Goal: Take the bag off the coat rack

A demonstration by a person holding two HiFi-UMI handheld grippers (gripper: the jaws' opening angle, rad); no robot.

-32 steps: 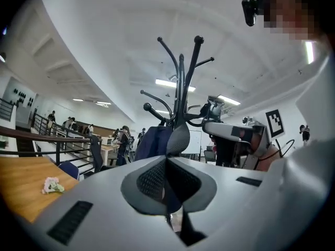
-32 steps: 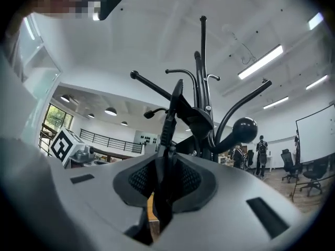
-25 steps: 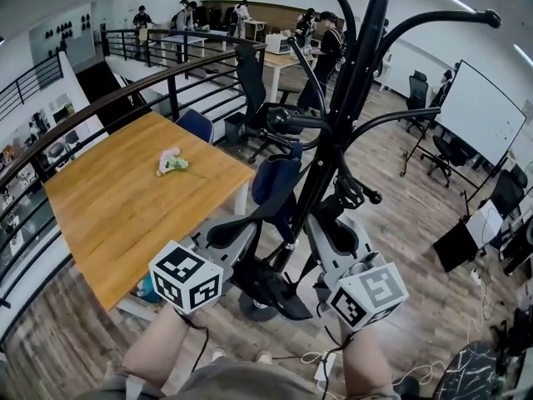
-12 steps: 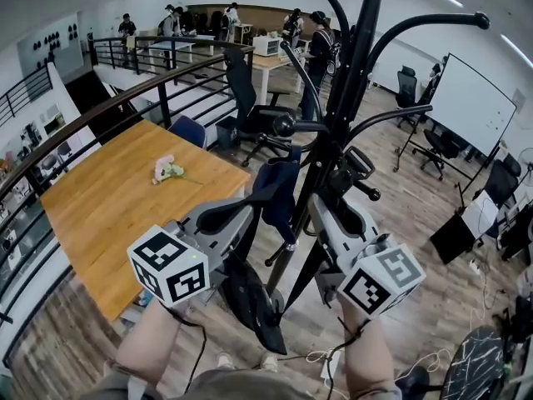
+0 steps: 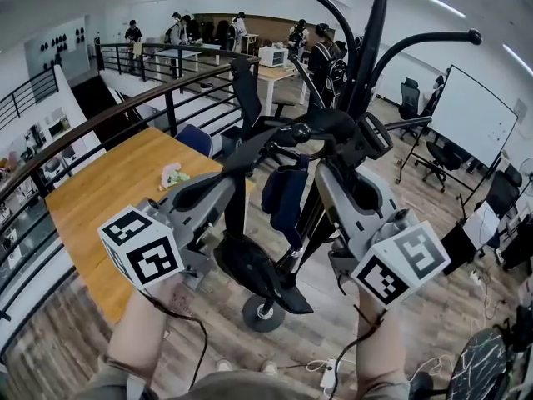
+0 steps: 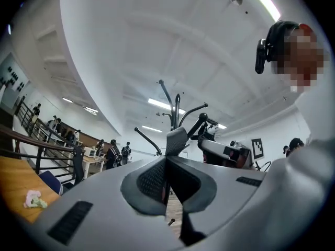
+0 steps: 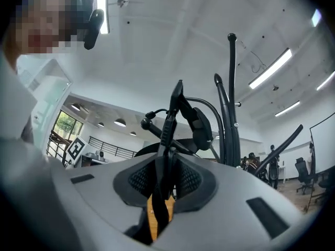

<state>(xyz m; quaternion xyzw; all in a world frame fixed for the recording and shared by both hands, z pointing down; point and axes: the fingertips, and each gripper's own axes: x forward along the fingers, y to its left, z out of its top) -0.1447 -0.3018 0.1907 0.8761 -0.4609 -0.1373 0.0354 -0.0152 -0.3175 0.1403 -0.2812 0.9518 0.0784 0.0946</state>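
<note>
The bag hangs by its strap just in front of the rack, low beside the pole and above its base. The strap's top loops up by a rack hook; I can't tell whether it rests on it. The left gripper has its jaws clenched flat on the strap. The right gripper pinches the strap too, its jaws slightly parted around it. The desk stands left of the rack.
</note>
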